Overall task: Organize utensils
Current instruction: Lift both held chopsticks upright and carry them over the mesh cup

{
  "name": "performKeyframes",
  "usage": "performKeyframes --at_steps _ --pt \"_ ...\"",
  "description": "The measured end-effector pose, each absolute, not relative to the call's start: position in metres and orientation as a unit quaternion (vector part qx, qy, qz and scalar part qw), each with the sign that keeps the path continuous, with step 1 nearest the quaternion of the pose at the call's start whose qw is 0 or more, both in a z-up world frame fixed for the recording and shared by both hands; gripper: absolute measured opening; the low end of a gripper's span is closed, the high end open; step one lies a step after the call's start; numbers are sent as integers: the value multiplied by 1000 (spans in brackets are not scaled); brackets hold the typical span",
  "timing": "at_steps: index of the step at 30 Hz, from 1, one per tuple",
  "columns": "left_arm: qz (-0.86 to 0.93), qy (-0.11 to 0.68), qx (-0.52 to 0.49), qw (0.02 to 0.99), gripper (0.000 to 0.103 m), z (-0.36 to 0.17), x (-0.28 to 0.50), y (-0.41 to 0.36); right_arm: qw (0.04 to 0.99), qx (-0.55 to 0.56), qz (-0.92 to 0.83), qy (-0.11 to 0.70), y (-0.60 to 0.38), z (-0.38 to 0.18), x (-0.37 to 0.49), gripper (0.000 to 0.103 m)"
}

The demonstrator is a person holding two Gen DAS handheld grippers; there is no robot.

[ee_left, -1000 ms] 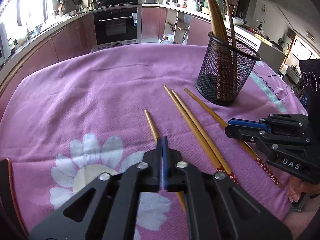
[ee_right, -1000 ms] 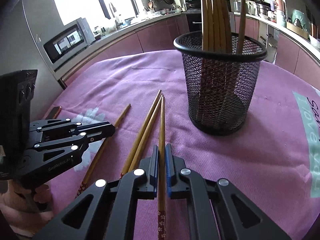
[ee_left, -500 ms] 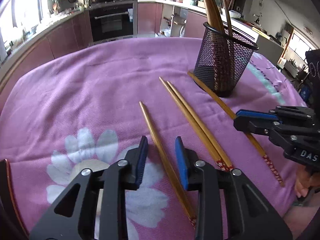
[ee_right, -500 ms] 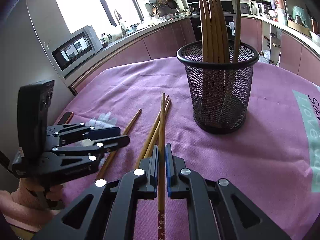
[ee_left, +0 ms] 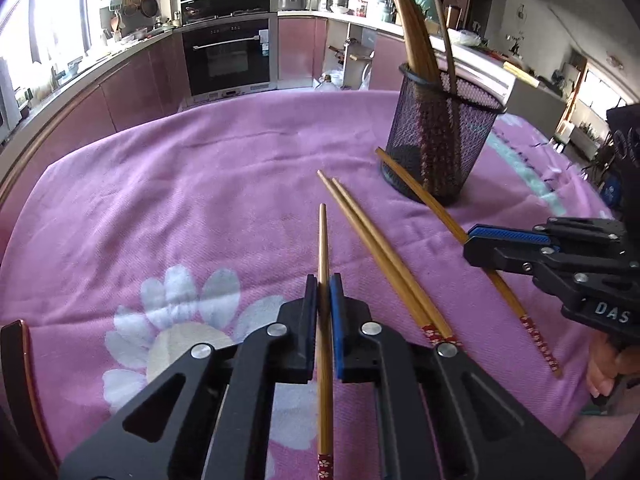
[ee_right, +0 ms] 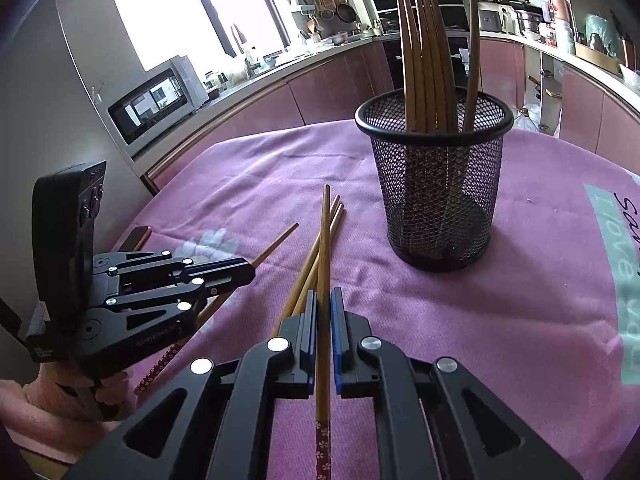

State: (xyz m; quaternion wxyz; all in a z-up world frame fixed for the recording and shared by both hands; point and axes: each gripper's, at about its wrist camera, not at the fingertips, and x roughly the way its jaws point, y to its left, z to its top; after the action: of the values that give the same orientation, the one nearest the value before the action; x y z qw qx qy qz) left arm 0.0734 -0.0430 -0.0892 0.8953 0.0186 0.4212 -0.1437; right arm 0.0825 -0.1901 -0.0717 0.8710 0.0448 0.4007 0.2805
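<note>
Left wrist: left gripper [ee_left: 324,294] pinches a chopstick [ee_left: 323,248] — right gripper [ee_left: 480,246], marked "DAS", clamps another chopstick [ee_right: 323,248].

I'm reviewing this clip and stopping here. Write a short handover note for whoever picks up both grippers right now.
Left gripper: shut on one chopstick.
Right gripper: shut on another chopstick, tip pointing toward the mesh cup.
Done: several chopsticks already stand in the cup.
Left: drop both held chopsticks into the cup, then the pair lying on the purple cloth between the grippers.
</note>
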Motion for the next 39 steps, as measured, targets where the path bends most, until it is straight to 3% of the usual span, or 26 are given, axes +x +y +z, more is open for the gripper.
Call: performKeyframes --at_steps 16,39 --pt "-236 369 -52 897 7 -28 53 -28 894 67 297 330 -211 -23 68 5" --pt "-288 310 -93 901 7 21 37 -10 917 70 289 265 -234 15 61 6"
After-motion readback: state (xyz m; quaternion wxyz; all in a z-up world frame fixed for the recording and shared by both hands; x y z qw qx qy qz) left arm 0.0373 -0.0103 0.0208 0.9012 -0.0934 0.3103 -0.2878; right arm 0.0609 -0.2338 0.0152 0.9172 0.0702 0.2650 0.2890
